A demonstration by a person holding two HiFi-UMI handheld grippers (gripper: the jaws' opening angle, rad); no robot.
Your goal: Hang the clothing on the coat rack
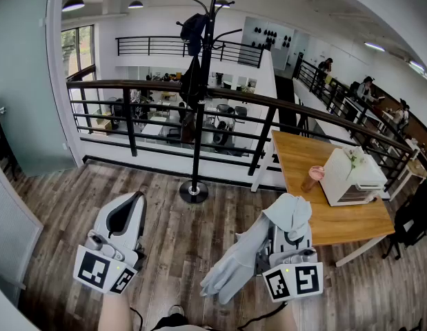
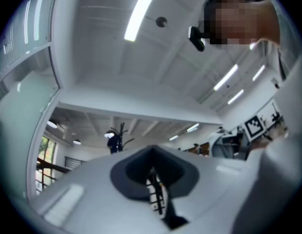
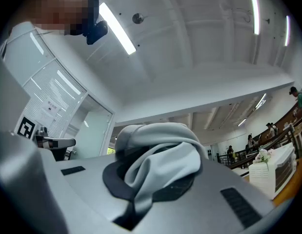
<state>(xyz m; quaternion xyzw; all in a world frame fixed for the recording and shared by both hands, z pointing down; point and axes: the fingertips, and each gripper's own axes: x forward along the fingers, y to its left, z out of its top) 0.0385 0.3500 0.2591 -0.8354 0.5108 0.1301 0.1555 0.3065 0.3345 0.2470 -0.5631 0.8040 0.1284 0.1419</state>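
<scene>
While a pale grey garment [image 1: 234, 264] hangs pinched in the right gripper [image 1: 292, 219], the coat rack [image 1: 199, 102] stands ahead.
Cloth trails from the clamped jaws toward 7 o'clock in the head view. The rack's pole is well apart, at 11 o'clock from that gripper, with dark clothes [image 1: 194, 33] on its upper hooks. At 9 o'clock is the left gripper [image 1: 123, 216], its jaws all but together on nothing.
</scene>
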